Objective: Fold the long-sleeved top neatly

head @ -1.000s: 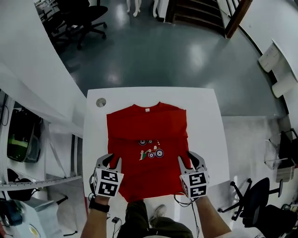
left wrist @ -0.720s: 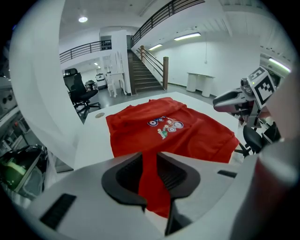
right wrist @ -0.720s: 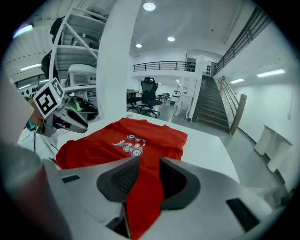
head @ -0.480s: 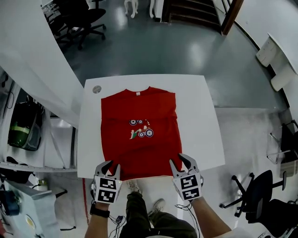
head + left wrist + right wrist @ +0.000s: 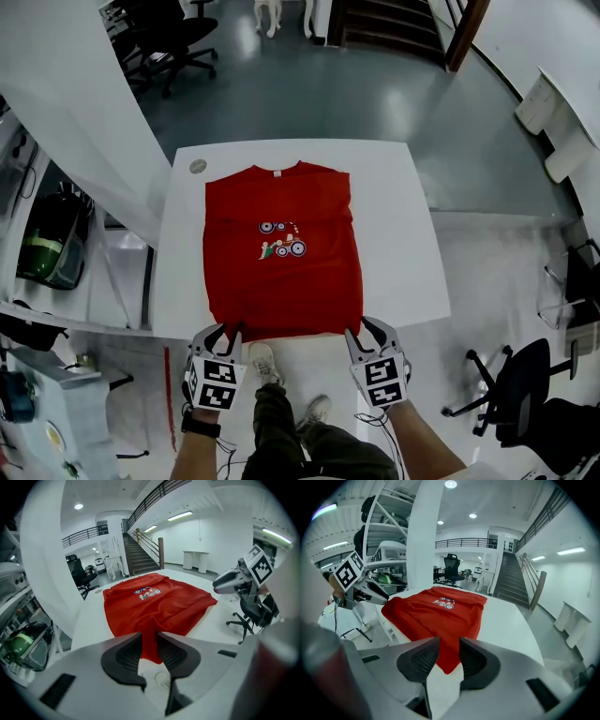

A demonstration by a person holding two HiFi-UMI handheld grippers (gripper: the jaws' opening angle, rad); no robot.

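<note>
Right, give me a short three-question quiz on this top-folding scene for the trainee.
1. Multiple choice: which part of the red top do the left gripper and the right gripper each hold? A) the collar; B) a near hem corner; C) a shoulder.
2. True or false: the top lies with its cartoon print face down.
3. Fill in: in the head view, the small grey disc lies at the white table's far ____ corner.
Key: 1 B; 2 false; 3 left.
</note>
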